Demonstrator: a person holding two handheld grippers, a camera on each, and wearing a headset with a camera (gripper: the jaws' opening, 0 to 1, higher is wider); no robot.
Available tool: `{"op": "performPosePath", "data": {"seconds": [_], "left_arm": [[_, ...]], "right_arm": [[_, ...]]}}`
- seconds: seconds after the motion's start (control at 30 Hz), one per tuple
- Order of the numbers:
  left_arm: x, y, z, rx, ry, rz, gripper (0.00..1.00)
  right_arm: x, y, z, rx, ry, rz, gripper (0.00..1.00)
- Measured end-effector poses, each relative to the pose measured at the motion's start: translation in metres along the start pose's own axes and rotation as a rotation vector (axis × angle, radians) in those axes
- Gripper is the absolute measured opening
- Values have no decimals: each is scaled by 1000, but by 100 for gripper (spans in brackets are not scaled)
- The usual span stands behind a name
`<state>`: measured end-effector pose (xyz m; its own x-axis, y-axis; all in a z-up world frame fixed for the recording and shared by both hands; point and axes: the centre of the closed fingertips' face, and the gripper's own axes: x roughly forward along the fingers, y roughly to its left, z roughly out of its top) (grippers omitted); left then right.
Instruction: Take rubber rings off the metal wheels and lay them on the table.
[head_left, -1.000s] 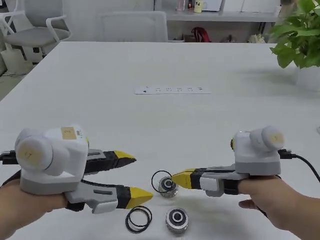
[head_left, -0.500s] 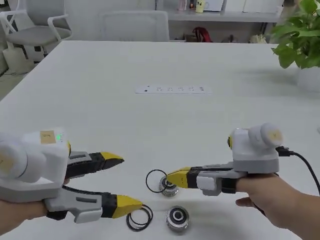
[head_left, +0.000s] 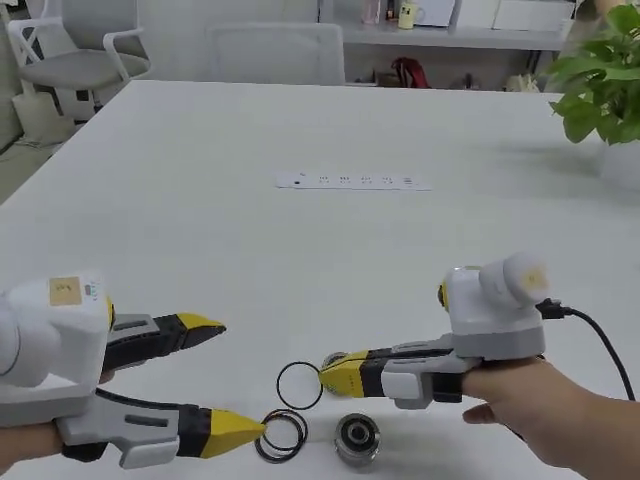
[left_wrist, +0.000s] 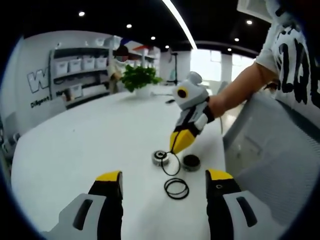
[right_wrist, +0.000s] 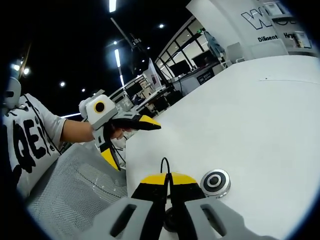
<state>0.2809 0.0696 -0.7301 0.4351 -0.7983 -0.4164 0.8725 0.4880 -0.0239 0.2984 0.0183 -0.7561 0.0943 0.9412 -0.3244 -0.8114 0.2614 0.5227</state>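
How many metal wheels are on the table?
2. One wheel lies alone in the foreground; the other wheel sits at the right gripper tips. None seem hidden.

Thin black ring (head_left: 299, 385) pinched in right tongs (head_left: 325, 377). Two loose rings (head_left: 281, 436) overlap flat on tabletop (head_left: 300, 250), just beside silver wheel (head_left: 356, 436). Second wheel (head_left: 335, 358) mostly hidden.

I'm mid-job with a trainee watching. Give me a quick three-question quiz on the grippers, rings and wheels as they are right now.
1. True or false: the left gripper is open.
2. What is the right gripper shut on? A: a rubber ring. B: a metal wheel. C: a cable.
3. Fill in: in the left gripper view, ___ metal wheels stand on the table.

Key: 1 true; 2 A; 3 two.
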Motion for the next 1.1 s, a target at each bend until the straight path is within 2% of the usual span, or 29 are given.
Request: {"op": "performPosePath", "data": {"seconds": [0.67, 1.1], "left_arm": [[-11, 2, -8, -14, 9, 21, 69], [-11, 2, -12, -16, 15, 23, 69]], "right_arm": [[20, 13, -25, 0, 107, 49, 0], [26, 11, -34, -19, 142, 40, 0]]}}
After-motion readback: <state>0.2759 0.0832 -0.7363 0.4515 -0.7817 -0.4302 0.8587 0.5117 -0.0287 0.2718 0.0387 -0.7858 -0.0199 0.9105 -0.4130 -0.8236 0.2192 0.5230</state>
